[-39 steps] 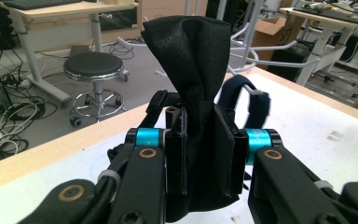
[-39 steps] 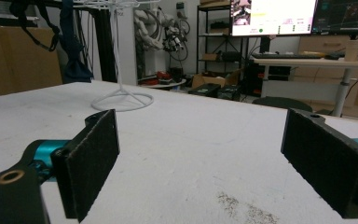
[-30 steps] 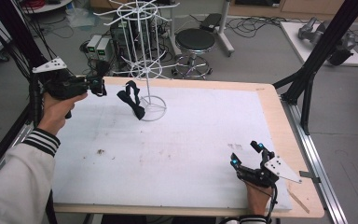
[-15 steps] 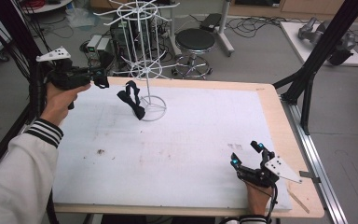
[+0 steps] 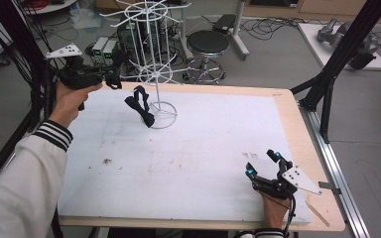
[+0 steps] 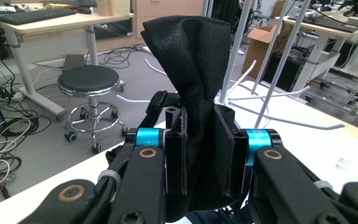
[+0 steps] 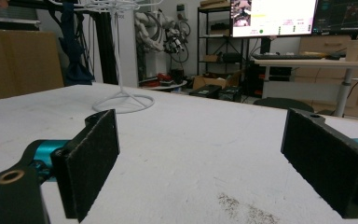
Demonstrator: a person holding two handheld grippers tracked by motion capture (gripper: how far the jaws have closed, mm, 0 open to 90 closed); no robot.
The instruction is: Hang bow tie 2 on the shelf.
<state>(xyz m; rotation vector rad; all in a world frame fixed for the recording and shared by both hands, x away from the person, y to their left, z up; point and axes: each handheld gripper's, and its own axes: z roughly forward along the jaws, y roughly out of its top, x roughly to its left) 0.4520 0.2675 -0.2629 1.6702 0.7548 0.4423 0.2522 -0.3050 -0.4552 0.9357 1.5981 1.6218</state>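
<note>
My left gripper point(image 6: 200, 140) is shut on a bunched black cloth point(image 6: 191, 56) that sticks up from between its pads. In the high view this left gripper point(image 5: 114, 77) is held in the air at the table's far left corner, close to the white wire rack point(image 5: 155, 59). A second black cloth piece point(image 5: 140, 104) hangs beside the rack's pole, just above the table. My right gripper point(image 5: 263, 163) rests near the front right of the table, open with nothing between its pads point(image 7: 91, 158).
The white mat point(image 5: 203, 144) covers most of the wooden table point(image 5: 297, 119). The rack's round base point(image 5: 163, 114) stands on the far left part. A stool point(image 5: 207, 44), cables and black frame posts point(image 5: 337, 64) lie beyond the table.
My left hand has risen and moved right toward the rack with the black cloth in its jaws. The right gripper has stayed still.
</note>
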